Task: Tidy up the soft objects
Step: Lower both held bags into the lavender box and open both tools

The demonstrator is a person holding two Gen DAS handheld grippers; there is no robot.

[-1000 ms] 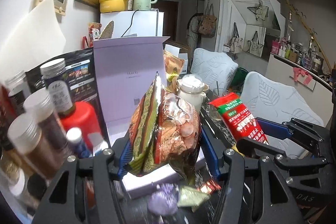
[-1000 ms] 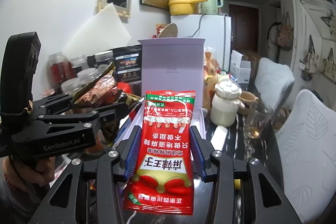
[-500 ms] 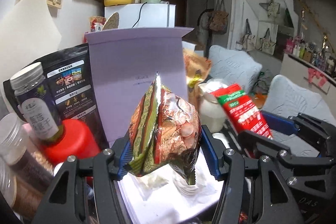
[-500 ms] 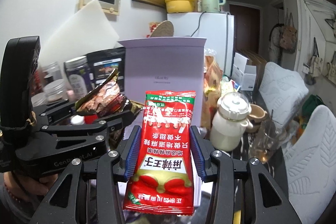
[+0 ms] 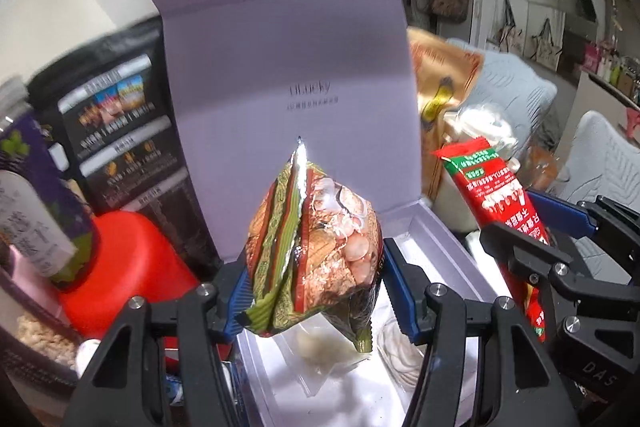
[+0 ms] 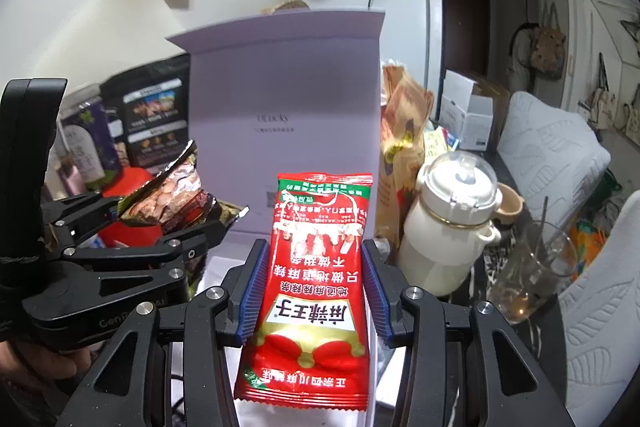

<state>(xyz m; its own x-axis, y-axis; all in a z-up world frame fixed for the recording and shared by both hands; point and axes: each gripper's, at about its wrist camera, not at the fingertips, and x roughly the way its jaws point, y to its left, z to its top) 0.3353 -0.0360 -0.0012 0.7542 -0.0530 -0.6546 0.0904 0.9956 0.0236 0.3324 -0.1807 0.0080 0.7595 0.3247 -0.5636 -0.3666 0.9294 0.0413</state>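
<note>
Presently both packets are held above the open lilac cardboard box (image 5: 436, 239), not yet deposited. Left gripper (image 5: 316, 291) jaws clamp the brown-and-green foil snack bag (image 5: 316, 247); right gripper (image 6: 312, 291) jaws clamp the red plastic sachet (image 6: 316, 267). Clear wrappers already lie inside; releasing both remains.

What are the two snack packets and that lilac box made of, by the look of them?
Red packet: glossy plastic film, by its shine and crimped ends. Brown packet: probably foil-lined film, with a silvery seam and sharp creases. Lilac box: likely matte card, with flat stiff panels, a folded lid and no glare.
</note>
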